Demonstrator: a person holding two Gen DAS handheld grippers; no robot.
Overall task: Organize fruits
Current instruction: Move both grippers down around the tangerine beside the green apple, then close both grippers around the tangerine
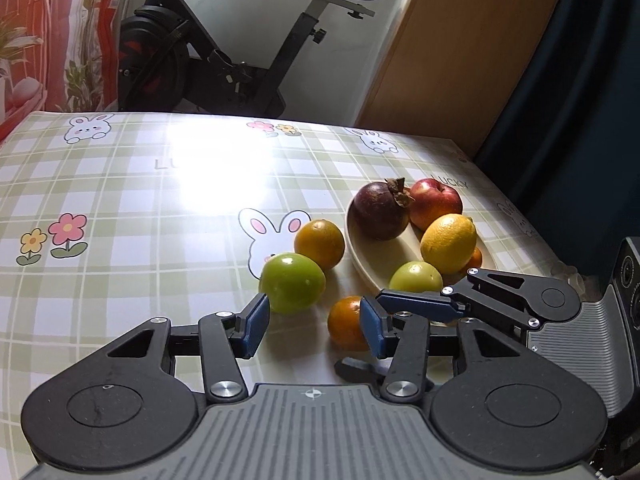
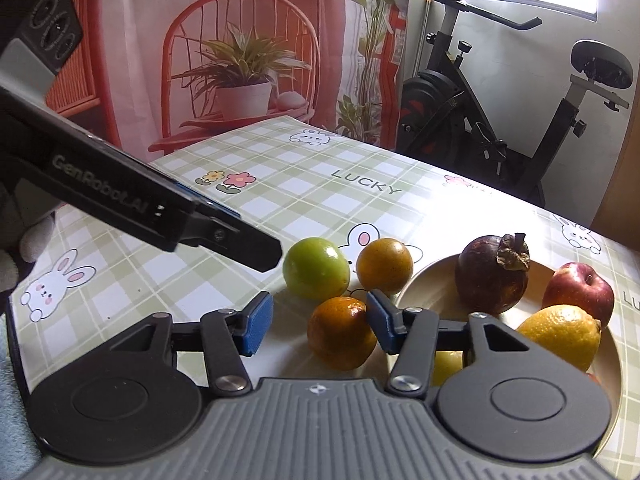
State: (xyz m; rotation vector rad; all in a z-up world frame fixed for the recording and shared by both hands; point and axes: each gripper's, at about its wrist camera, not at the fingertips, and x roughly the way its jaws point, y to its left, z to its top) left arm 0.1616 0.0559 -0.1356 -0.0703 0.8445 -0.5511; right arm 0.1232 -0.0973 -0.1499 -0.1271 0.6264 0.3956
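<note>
A cream plate [image 1: 362, 256] [image 2: 432, 284] holds a dark mangosteen [image 1: 380, 210] [image 2: 492, 276], a red apple [image 1: 436, 202] [image 2: 580, 294], a yellow lemon [image 1: 448, 243] [image 2: 560, 336] and a small green fruit [image 1: 416, 277]. On the tablecloth beside it lie a green fruit [image 1: 292, 282] [image 2: 316, 266] and two oranges [image 1: 320, 243] [image 2: 384, 266], [image 1: 346, 324] [image 2: 342, 338]. My left gripper [image 1: 314, 326] is open and empty, near the green fruit. My right gripper [image 2: 318, 322] is open, its right pad against the near orange; it also shows in the left wrist view [image 1: 416, 306].
The table has a green checked cloth [image 1: 160, 208] with rabbits and flowers. An exercise bike [image 1: 224, 48] stands behind the far edge. A wooden door [image 1: 460, 52] is at the back right. The left gripper's body [image 2: 132, 200] crosses the right wrist view.
</note>
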